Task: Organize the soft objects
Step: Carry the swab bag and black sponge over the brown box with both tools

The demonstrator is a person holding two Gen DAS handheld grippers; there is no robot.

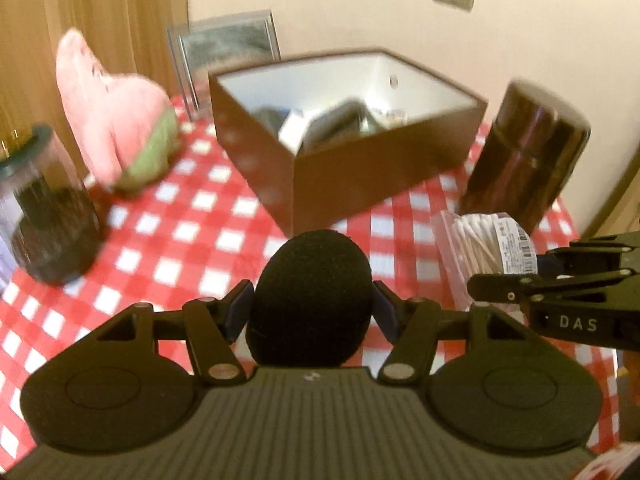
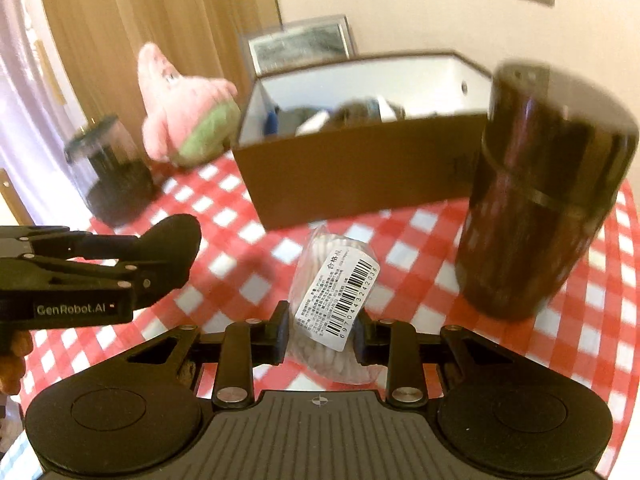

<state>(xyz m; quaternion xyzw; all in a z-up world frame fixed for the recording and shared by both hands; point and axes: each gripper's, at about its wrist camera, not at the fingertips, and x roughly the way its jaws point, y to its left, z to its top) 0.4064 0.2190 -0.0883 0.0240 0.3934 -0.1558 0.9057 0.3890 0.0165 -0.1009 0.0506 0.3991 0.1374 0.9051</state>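
My left gripper point(image 1: 310, 306) is shut on a black foam sponge point(image 1: 310, 292) and holds it above the checked tablecloth; it also shows in the right wrist view point(image 2: 176, 248). My right gripper point(image 2: 322, 330) is shut on a clear bag of cotton swabs point(image 2: 334, 300) with a barcode label; the bag also shows in the left wrist view point(image 1: 486, 246). A brown box point(image 1: 348, 152) with a white inside stands open behind, with several items in it. A pink and green plush star point(image 1: 116, 120) sits at the back left.
A dark brown cylindrical canister point(image 2: 540, 196) stands at the right, close to the box. A clear jar with a dark lid point(image 1: 44, 208) stands at the left. A picture frame point(image 1: 224, 46) leans on the wall behind the box point(image 2: 360, 176).
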